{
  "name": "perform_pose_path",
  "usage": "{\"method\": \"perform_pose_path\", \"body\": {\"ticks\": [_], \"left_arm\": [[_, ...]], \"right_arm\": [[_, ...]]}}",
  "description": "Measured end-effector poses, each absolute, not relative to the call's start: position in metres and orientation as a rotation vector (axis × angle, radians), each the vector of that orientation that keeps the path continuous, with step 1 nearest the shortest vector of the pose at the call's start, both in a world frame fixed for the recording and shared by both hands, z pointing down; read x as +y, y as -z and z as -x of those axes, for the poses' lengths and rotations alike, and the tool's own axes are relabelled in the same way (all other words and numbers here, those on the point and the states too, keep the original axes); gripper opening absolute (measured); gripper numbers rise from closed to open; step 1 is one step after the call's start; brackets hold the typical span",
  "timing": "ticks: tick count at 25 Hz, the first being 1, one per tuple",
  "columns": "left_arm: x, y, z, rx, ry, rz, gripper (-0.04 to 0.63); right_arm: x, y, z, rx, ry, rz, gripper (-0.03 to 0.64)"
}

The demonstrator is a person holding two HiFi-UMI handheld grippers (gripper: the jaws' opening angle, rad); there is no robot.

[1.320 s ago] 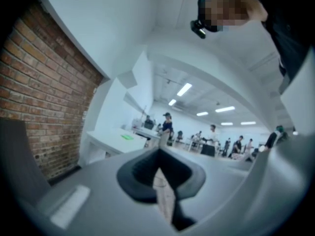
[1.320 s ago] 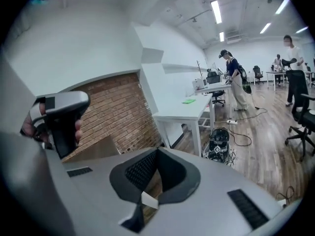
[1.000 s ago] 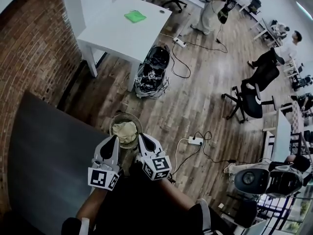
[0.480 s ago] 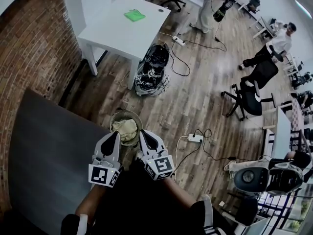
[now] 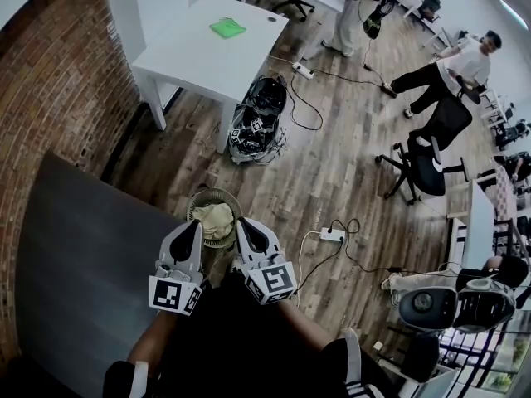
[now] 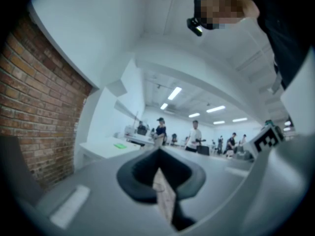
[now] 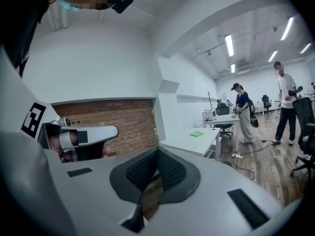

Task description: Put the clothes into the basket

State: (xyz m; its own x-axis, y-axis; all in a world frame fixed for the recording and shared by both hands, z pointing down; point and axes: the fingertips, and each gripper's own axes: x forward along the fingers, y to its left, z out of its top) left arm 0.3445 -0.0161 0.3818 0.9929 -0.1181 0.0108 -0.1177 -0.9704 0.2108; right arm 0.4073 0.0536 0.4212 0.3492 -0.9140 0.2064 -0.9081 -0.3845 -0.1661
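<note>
A wood-floored office has a brick wall at its left. One dark table fills the lower left. Just off its right edge, on the floor, stands one round basket with one beige garment inside. Two grippers hover near it: the left gripper has its jaws closed on nothing, and the right gripper is likewise pinched together and empty. Since the earlier frame the basket and garment have not shifted, the right gripper has lifted a little, and the white-shirted person at far right has stepped leftward.
</note>
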Motion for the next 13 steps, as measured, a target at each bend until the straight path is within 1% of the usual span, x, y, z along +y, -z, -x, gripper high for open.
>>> {"method": "perform_pose_path", "body": {"ticks": [13], "left_arm": [[0.000,-0.378,-0.348,-0.163,-0.005,-2.933,0.004]], "right_arm": [[0.066,-0.414,-0.406,1.746,0.391,2.538,0.006]]}}
